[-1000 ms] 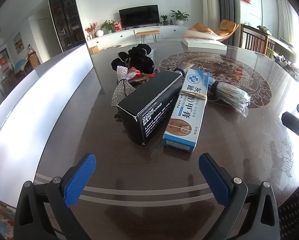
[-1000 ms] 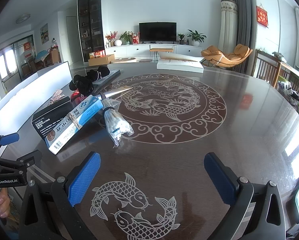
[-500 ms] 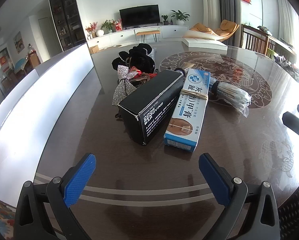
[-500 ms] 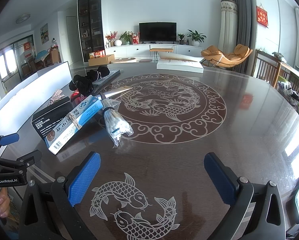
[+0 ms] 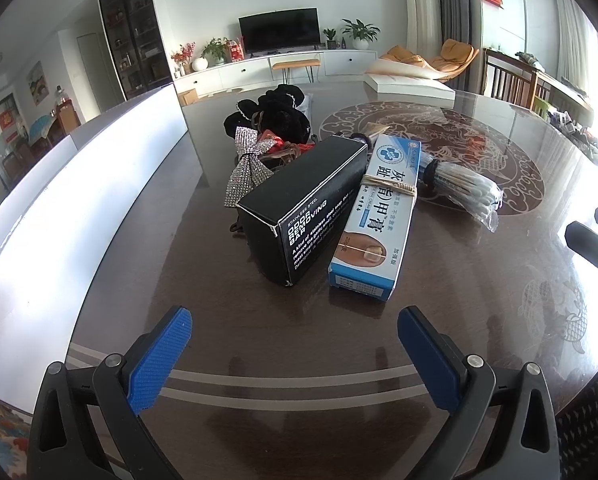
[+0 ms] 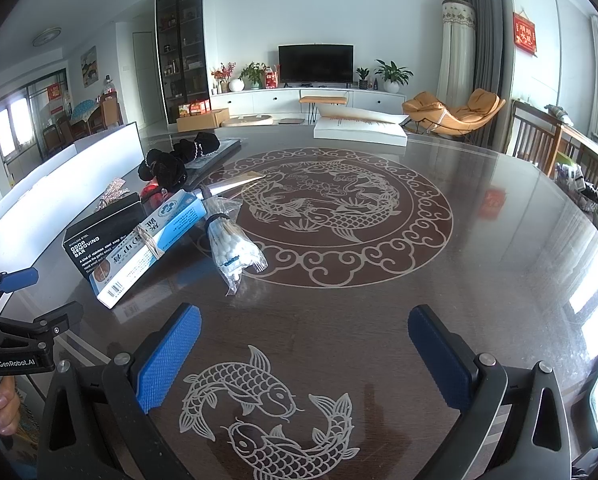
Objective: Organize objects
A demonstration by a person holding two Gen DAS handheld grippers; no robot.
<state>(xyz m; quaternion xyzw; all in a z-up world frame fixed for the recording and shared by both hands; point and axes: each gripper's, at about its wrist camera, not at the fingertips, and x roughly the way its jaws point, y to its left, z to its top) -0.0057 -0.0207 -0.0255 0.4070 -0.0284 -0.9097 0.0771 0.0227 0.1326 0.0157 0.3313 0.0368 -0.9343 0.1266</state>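
- I judge the sorting has not begun: both tools hover over the dark glossy table [image 6: 479, 248] with nothing held. My left gripper [image 5: 295, 344] has its blue-padded fingers spread wide and empty; my right gripper [image 6: 305, 344] is likewise wide apart and empty.
- The things to organize sit in one cluster just ahead of the left gripper: a black cardboard box printed "Odor Removing Bar" [image 5: 303, 208], touching a blue-and-white ointment carton bound with a rubber band [image 5: 379, 224], which leans on it; a clear bag of cotton swabs [image 5: 467, 192] beside that; a silver sequin bow [image 5: 247, 164] and black fabric hair ties [image 5: 279, 116] behind.
- Next, I think, the left gripper should advance and straddle the black box's narrow width, without nudging the leaning carton.
- The right wrist view alone shows the fish inlay beneath its fingers, a hand [image 6: 3, 404] on the left tool's handle, and the swabs' white tips; the left view alone reads the carton's face and the bow fully.
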